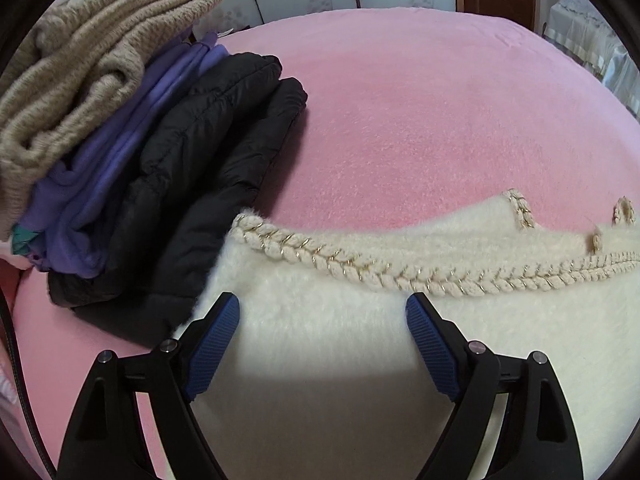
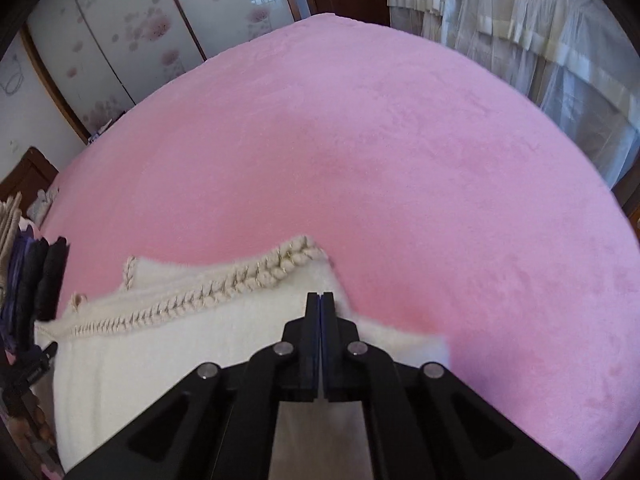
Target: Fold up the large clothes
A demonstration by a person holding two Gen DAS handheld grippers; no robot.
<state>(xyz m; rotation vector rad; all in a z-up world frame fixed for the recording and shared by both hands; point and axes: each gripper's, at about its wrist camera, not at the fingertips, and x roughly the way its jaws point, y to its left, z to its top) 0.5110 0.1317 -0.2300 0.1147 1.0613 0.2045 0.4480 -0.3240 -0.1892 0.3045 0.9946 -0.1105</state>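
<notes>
Folding a fluffy white sweater (image 1: 320,344) on the pink bed (image 1: 420,120).

Nearest, left hand-held gripper (image 1: 322,312) wide apart over the sweater, holding nothing; right hand-held gripper (image 2: 320,300) pinched together at the sweater's right edge, probably on the cloth, but hard to tell. Best to grab the left side too, lift both sides evenly, lay flat. Farther left, a pile of folded clothes (image 1: 120,140). Sweater's near part cut off; sleeves hidden.
</notes>
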